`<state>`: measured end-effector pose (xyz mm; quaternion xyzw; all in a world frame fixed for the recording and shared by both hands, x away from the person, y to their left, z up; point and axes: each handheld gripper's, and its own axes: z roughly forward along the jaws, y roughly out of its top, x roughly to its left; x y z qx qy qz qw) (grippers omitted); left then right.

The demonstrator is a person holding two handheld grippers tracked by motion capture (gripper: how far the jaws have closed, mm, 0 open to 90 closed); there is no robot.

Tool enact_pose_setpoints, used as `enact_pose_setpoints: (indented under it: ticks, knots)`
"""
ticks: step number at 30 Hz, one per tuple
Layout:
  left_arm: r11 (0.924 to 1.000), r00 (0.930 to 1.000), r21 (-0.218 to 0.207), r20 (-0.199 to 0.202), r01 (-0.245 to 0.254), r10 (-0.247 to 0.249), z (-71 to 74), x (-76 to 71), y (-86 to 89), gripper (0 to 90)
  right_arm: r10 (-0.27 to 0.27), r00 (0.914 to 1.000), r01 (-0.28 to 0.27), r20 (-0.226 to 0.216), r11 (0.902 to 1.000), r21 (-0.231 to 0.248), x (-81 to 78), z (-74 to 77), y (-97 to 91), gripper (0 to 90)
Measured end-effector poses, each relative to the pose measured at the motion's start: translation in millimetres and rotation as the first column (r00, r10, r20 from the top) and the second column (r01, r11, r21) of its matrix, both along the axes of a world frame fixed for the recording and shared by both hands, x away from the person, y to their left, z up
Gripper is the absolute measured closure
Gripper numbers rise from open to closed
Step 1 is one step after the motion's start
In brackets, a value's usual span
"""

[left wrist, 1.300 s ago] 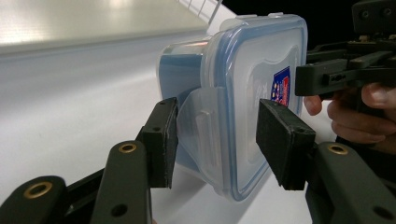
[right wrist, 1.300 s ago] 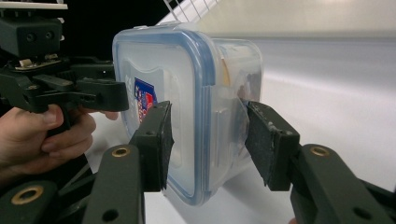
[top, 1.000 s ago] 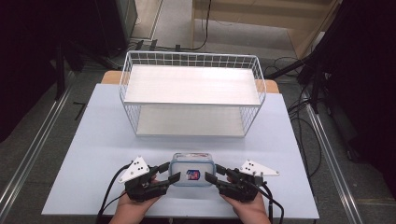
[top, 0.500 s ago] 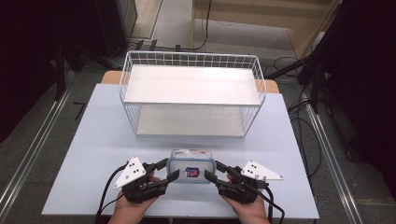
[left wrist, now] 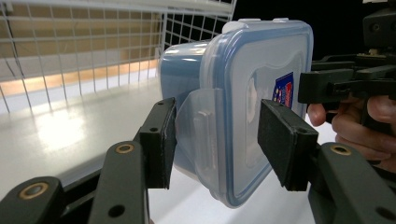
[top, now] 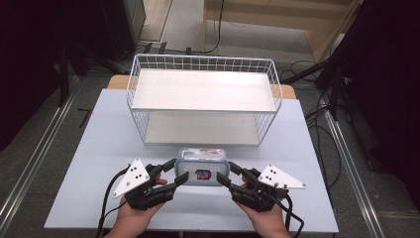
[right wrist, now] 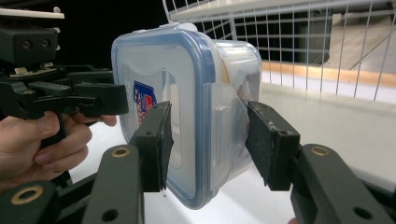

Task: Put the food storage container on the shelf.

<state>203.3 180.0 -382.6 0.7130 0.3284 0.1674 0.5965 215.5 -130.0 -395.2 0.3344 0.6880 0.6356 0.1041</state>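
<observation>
Btwn table edge & wire basket: container, grippers flanking.

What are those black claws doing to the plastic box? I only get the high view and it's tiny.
Observer: In the left gripper view, the left gripper has its jaws on both sides of the box's side latch, with gaps showing.
Child: And the other claw?
Observer: The right gripper straddles the opposite latch the same way, not squeezing.
Child: Is the box flat on the table?
Observer: No. The plastic box is lifted, the white table showing under its lower edge.
</observation>
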Motion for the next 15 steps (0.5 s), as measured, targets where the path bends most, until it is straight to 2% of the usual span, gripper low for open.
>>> enact_pose_setpoints:
  ticks: [8, 15]
  knots:
    - [0.9999, 0.9984, -0.017, 0.056, 0.004, -0.003, 18.9, 5.4, 2.8, 48.5, -0.009, 0.9986, 0.008, 0.053, 0.9997, 0.023, 4.5, 18.7, 2.7, 53.0]
    - [0.9998, 0.9965, -0.017, 0.084, 0.005, -0.004, 29.1, 6.9, 2.4, 48.5, -0.015, 0.9965, 0.013, 0.082, 0.9994, 0.031, 5.6, 26.5, 2.7, 53.0]
